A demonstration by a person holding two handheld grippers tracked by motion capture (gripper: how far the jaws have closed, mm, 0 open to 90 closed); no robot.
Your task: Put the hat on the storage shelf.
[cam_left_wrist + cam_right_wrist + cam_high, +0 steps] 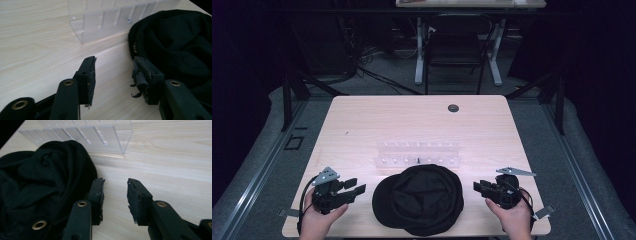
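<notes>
The jaws of both grippers stand apart with nothing between them, so no grasp has begun. On the left, the left gripper (353,188) rests low over the table (362,120) in the person's left hand (319,217), pointing inward at the black cap (419,200); in the left gripper view its pads frame bare wood, and the right-hand jaw sits just beside the cap's dark rim (132,42) without clearly pressing on it. In the middle, the cap lies near the front edge of the table, its crown crumpled and folded in on itself and its brim toward the left front. Directly behind it, close to or touching its far edge, sits a clear acrylic rack (418,155) with a row of slots that look unoccupied. On the right, the right gripper (479,187) mirrors the left, aimed inward, and the right gripper view shows its open jaws over bare wood with the cap fabric (45,182) just beside the left-hand jaw. Judging from this, the work is at its very start: the grippers flank the cap, but seizing it and whatever handling follows remain to be done.
</notes>
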